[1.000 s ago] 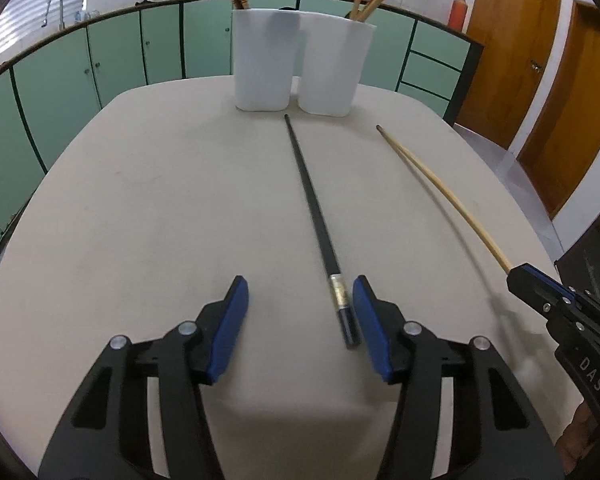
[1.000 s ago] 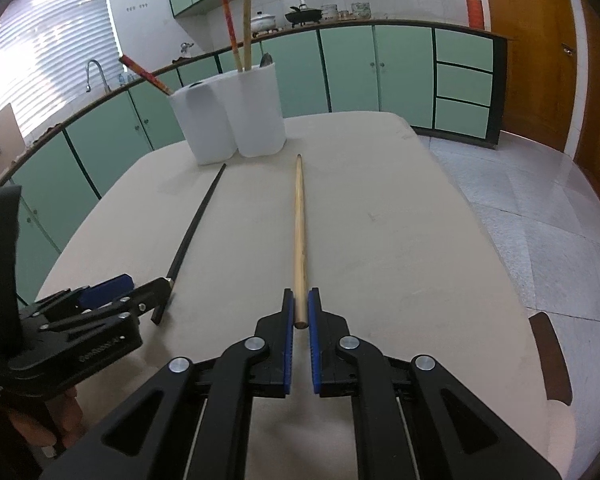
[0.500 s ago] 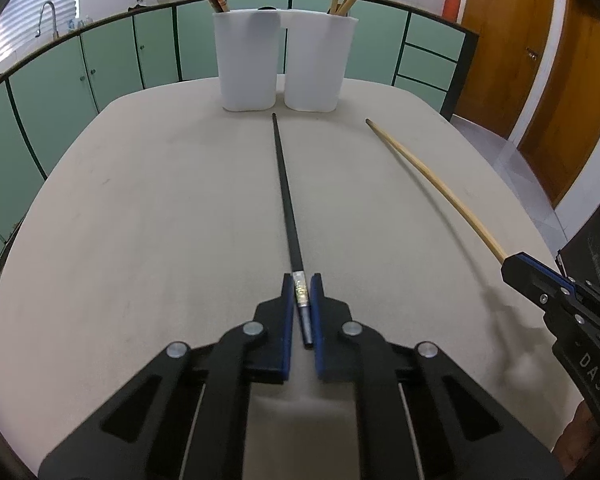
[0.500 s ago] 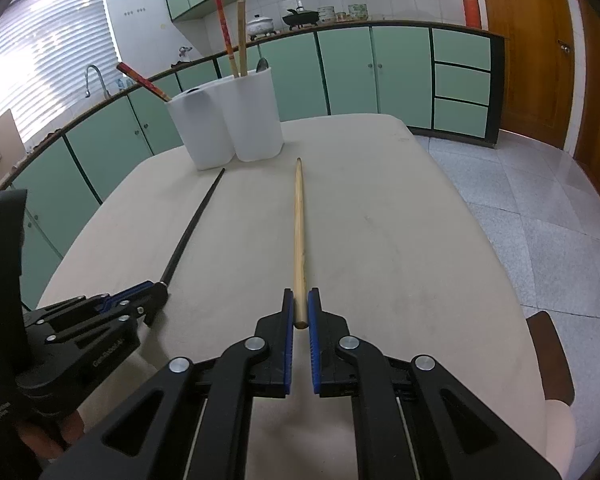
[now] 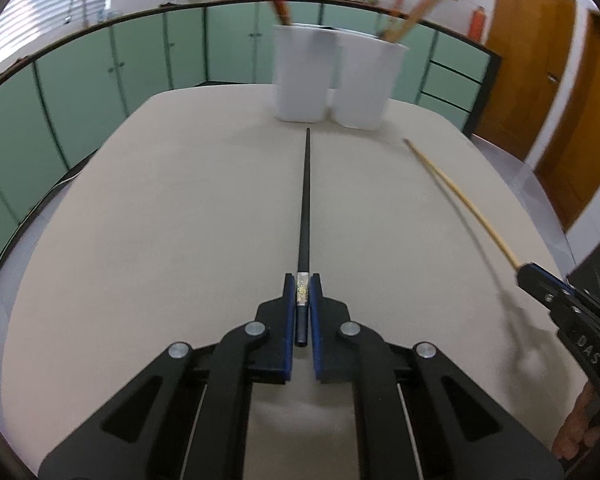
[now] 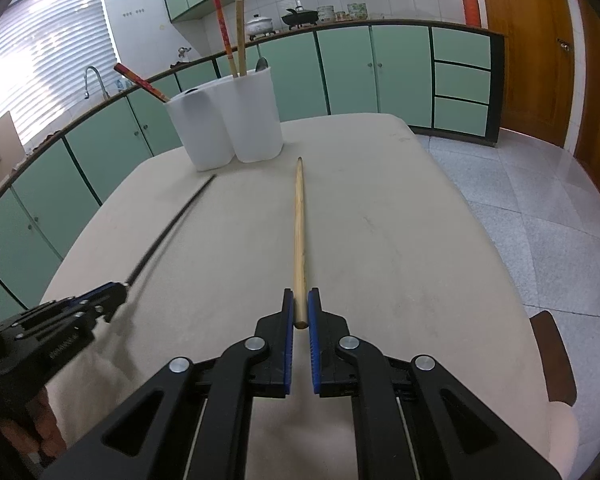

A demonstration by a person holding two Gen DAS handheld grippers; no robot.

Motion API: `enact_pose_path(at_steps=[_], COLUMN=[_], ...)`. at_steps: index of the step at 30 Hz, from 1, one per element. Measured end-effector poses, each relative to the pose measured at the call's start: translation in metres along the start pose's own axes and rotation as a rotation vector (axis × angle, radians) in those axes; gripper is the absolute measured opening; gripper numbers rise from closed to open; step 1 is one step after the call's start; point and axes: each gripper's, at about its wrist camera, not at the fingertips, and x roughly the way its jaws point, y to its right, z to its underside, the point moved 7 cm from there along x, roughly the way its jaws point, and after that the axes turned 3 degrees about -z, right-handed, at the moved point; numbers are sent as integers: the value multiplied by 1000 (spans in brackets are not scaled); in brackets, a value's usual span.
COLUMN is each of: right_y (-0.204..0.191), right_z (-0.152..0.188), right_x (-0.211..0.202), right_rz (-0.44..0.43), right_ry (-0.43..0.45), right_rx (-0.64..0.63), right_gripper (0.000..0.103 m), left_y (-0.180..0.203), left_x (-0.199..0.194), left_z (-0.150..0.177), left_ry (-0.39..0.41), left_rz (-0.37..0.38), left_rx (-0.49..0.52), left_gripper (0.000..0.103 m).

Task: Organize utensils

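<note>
My left gripper [image 5: 302, 286] is shut on the butt end of a long black chopstick [image 5: 305, 200], which points straight at two white holders [image 5: 336, 80] at the far side of the table. My right gripper [image 6: 300, 304] is shut on the end of a long wooden chopstick [image 6: 299, 232], which points toward the same holders [image 6: 228, 120]. Both chopsticks seem lifted a little off the table. The black chopstick [image 6: 168, 236] and left gripper [image 6: 112, 296] show at the left of the right wrist view. The wooden chopstick [image 5: 460, 200] and right gripper [image 5: 532, 276] show at the right of the left wrist view.
The beige table [image 5: 160, 220] has rounded edges. The holders contain several red and wooden chopsticks [image 6: 230, 36]. Green kitchen cabinets [image 6: 360, 68] run behind the table, with a tiled floor [image 6: 540, 200] and wooden doors [image 5: 540, 60] to the right. A dark chair seat [image 6: 552, 344] is at the table's right.
My left gripper, open around the black chopstick a second ago, has shut on its end and raised it. My right gripper has kept hold of the wooden chopstick and lifted slightly.
</note>
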Motion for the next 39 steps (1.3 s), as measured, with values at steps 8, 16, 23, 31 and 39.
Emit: enact_pose_path(at_steps=[8, 16, 23, 31, 39], right_y=[-1, -1, -4, -4, -1], right_z=[-4, -7, -10, -14, -14], right_x=[2, 4, 4, 6, 11], right_rz=[8, 12, 10, -3, -16], right_ry=[4, 11, 15, 27, 22], right_rx=[-10, -18, -23, -21, -9], right_gripper=[7, 7, 7, 7, 7], left_y=[-21, -26, -29, -24, -23], left_x=[12, 7, 5, 2, 5], left_z=[-16, -7, 7, 13, 12], left_ry=[1, 4, -4, 6, 0], left_rz=[-30, -21, -6, 0, 4], left_rx=[-25, -35, -38, -31, -42], left_gripper=[6, 40, 38, 34, 23])
